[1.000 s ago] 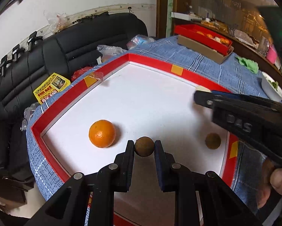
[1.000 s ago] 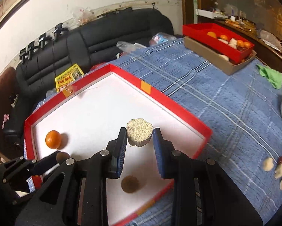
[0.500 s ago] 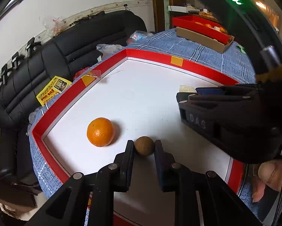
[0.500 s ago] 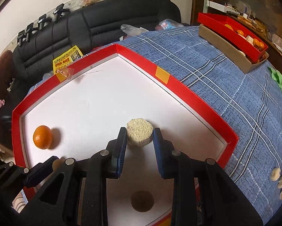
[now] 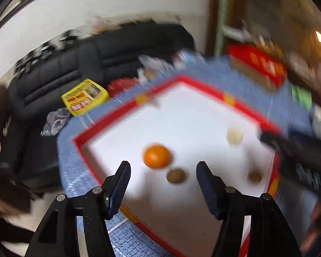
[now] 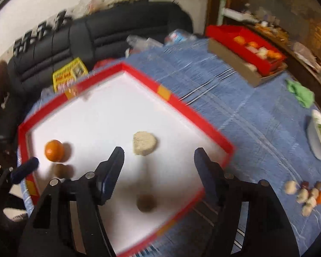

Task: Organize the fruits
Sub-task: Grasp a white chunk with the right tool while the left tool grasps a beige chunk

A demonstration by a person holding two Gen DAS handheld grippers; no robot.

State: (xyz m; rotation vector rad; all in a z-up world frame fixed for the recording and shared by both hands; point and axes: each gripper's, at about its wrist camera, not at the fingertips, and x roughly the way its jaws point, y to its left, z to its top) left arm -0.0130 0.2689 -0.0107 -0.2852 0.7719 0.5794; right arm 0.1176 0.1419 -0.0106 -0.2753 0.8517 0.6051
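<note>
A white tray with a red rim (image 5: 252, 111) (image 6: 181, 103) lies on the blue cloth. In it lie an orange (image 5: 156, 156) (image 6: 54, 150), a small brown fruit (image 5: 176, 175) (image 6: 61, 170) beside it, a second brown fruit (image 5: 255, 176) (image 6: 146, 202) and a pale round rice cake (image 5: 234, 136) (image 6: 144, 143). My left gripper (image 5: 163, 183) is open and empty, raised above the first brown fruit. My right gripper (image 6: 158, 171) is open and empty, above the tray near the rice cake. Both views are blurred.
A red box of food on a cardboard box (image 6: 248, 49) stands at the far right. A cluster of small pale and dark fruits (image 6: 304, 193) lies on the cloth at right. A white bowl (image 6: 319, 137), a green cloth (image 6: 300, 93) and a black sofa (image 6: 100, 36) surround the table.
Both grippers have opened and pulled back upward. The left let go of the brown fruit beside the orange; the right let go of the rice cake, which now lies in the tray.
</note>
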